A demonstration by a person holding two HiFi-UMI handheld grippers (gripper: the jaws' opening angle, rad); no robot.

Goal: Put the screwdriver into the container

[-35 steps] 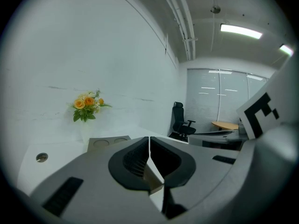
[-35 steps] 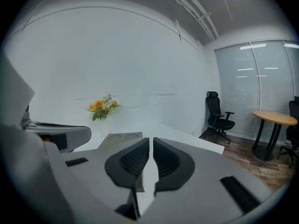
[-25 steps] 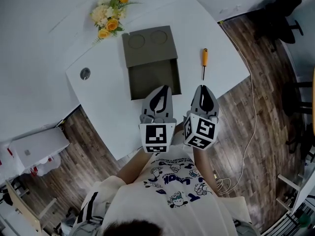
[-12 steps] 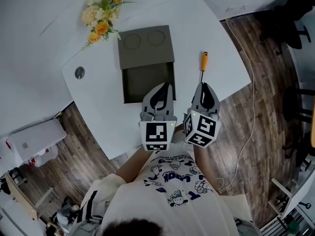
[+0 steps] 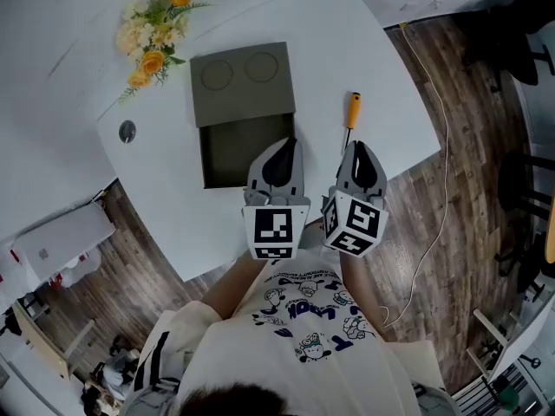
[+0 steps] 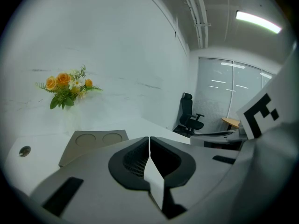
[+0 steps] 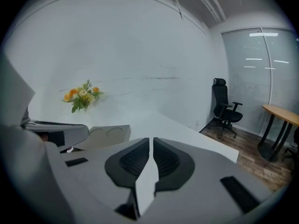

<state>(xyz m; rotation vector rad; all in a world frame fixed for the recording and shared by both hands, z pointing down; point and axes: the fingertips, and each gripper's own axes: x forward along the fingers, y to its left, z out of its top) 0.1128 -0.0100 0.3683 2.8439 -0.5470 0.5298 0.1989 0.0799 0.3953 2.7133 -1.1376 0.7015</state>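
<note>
An orange-handled screwdriver (image 5: 351, 110) lies on the white table (image 5: 165, 198), right of the olive container (image 5: 240, 83). The container's lid has two round recesses, and its open tray (image 5: 232, 150) faces me. My left gripper (image 5: 286, 143) is shut and empty, its tip over the tray's near right corner. Just short of the screwdriver's metal tip, my right gripper (image 5: 358, 146) is also shut and empty. In the left gripper view the shut left gripper (image 6: 149, 138) points past the container lid (image 6: 93, 141). The right gripper (image 7: 151, 139) shows its jaws together; the screwdriver is hidden there.
Orange and white flowers (image 5: 149, 33) lie at the table's far left, and a round grommet (image 5: 127, 131) sits near the left edge. A cable (image 5: 442, 146) runs over the wood floor at right. A black office chair (image 7: 226, 111) stands beyond the table.
Both grippers have moved forward over the table's near edge; the left tip now reaches the tray's corner and the right tip is closer to the screwdriver. Both stayed shut.
</note>
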